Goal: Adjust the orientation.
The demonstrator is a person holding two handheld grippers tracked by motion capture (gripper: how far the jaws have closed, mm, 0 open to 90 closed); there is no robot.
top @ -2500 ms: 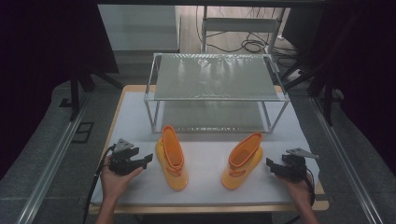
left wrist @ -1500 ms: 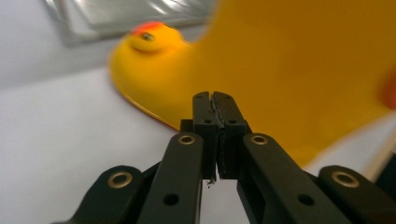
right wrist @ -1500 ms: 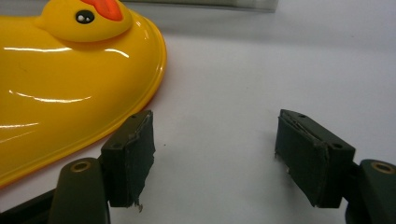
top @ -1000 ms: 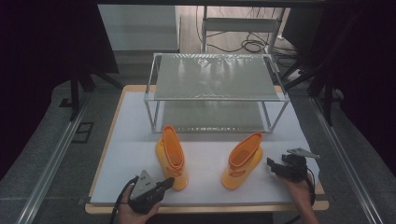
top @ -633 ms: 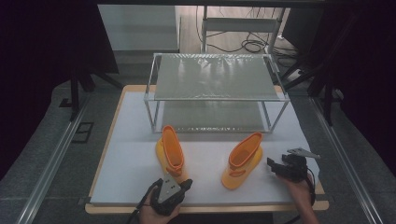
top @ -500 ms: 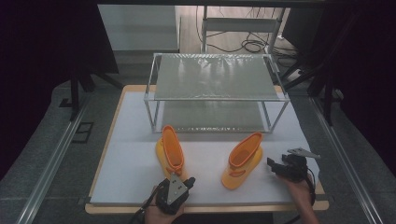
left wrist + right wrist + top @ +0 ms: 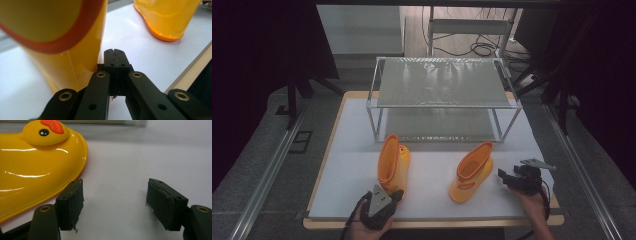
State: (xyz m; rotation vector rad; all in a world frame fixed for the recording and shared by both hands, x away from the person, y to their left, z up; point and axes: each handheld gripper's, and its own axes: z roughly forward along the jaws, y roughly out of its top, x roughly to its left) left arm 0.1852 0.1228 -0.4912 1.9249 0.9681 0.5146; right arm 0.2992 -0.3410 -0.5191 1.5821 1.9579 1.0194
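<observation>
While both boots stand mid-worktop | left gripper [image 7: 398, 195], jaws clenched empty, at left boot [image 7: 392, 162] near front edge; right gripper [image 7: 115, 202], jaws spread, beside right boot [image 7: 472, 171]

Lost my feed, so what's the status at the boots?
Left tool shut, empty, beside left boot. Right tool open, next to right boot. Shelf rack stands behind; nothing between tools and boots.
</observation>
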